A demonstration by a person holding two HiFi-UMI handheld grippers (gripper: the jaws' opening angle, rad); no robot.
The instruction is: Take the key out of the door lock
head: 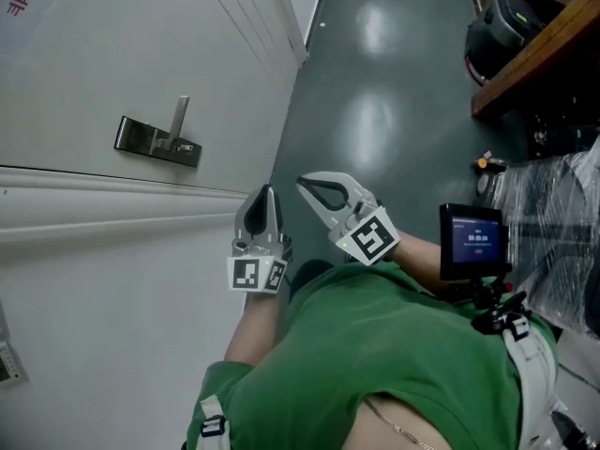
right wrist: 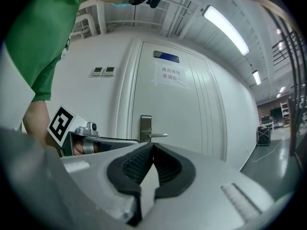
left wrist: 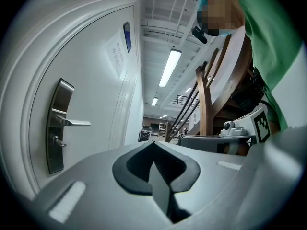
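A white door carries a steel lock plate with a lever handle. A small key sticks out of the plate below the lever in the left gripper view. In the right gripper view the plate is small and far ahead. My left gripper is shut and empty, held off the door, well short of the lock. My right gripper hangs beside it, also shut and empty. Both point toward the door; neither touches the lock.
Dark glossy floor runs along the door. A wooden bench with a black bag stands at the right, with plastic-wrapped goods below. A small screen is mounted at the person's chest. A wooden chair frame stands behind.
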